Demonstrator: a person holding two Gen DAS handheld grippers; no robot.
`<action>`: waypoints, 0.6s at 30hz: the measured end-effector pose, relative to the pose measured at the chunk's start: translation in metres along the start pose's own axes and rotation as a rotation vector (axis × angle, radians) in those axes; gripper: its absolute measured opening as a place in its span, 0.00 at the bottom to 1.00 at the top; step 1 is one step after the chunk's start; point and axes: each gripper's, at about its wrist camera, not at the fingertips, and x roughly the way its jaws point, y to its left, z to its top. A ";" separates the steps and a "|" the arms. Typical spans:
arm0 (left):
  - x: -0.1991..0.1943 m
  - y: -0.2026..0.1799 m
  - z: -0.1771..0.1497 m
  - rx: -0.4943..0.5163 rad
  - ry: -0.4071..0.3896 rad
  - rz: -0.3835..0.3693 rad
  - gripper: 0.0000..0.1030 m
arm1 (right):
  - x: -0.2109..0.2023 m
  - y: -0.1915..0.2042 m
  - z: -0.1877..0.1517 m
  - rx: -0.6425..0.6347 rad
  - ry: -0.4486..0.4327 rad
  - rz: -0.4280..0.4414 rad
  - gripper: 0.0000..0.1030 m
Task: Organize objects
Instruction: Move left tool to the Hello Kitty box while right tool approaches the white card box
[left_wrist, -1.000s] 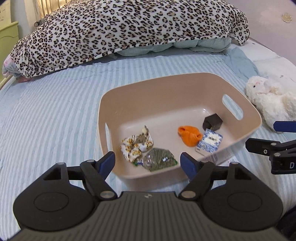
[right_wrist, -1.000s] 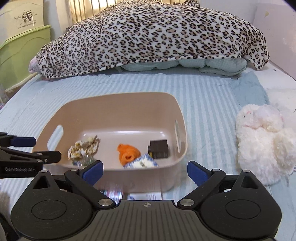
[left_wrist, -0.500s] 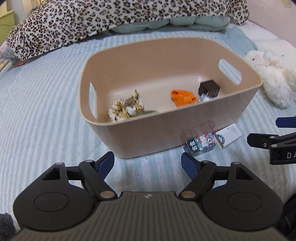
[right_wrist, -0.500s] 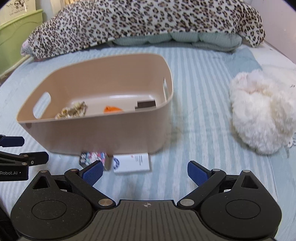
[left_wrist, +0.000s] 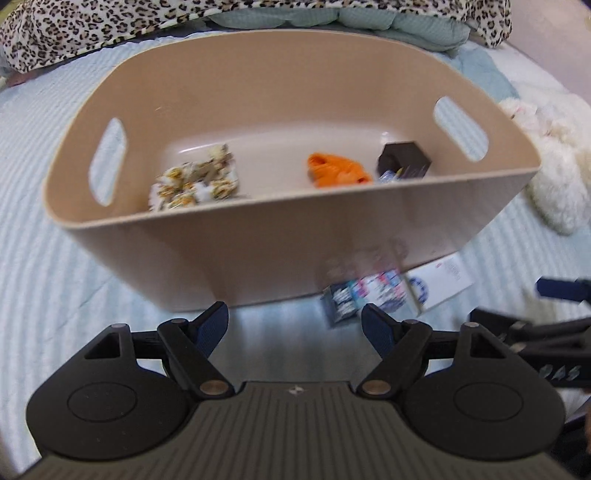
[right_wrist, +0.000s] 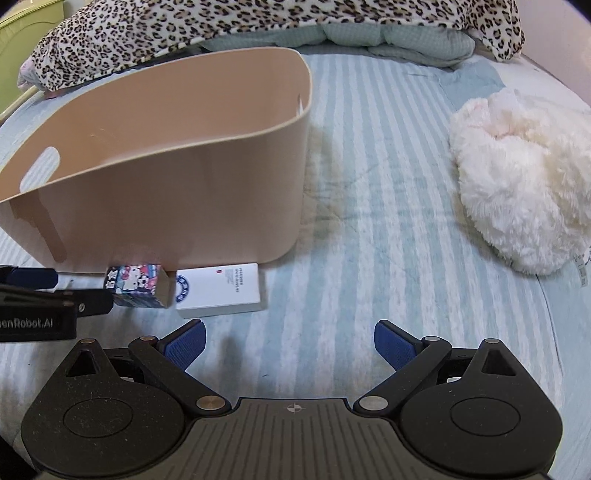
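Both claws are dropping lower and closer than a second ago, so the bin now looks big and I am seeing its side wall more than its floor.

The tan bin (left_wrist: 295, 254) is filling the middle of the left view. It is smooth, hard plastic with round corners and a hole in each end for a handle. Inside it I am seeing a flowery cloth bundle (left_wrist: 194, 184), an orange soft thing (left_wrist: 334, 171) and a dark little box (left_wrist: 404, 160).

Two things are waiting on the striped bed (right_wrist: 369, 240), just in front of the bin. The cartoon box (right_wrist: 138, 286) is small and blocky, with shiny printed sides. The white card box (right_wrist: 221, 290) is flat, with its long side running left to right, and the two look like they are touching.

My left claw (left_wrist: 295, 326) is open wide and holding nothing. The cartoon box is sitting just above and right of it in the picture, so I think this claw is nearer. My right claw (right_wrist: 290, 345) is open wide too and holding nothing. The white card box is up and to its left.

A fluffy white toy (right_wrist: 524, 192) is lying at the right.
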 end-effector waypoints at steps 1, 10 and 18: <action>0.001 -0.002 0.001 -0.012 0.003 -0.015 0.78 | 0.001 -0.001 0.000 0.003 0.005 -0.001 0.96; 0.013 -0.025 0.009 -0.048 0.035 -0.070 0.78 | 0.007 -0.013 0.001 0.044 0.031 -0.014 0.96; 0.027 -0.017 0.006 -0.157 0.027 -0.032 0.78 | 0.010 -0.014 0.000 0.053 0.044 -0.024 0.96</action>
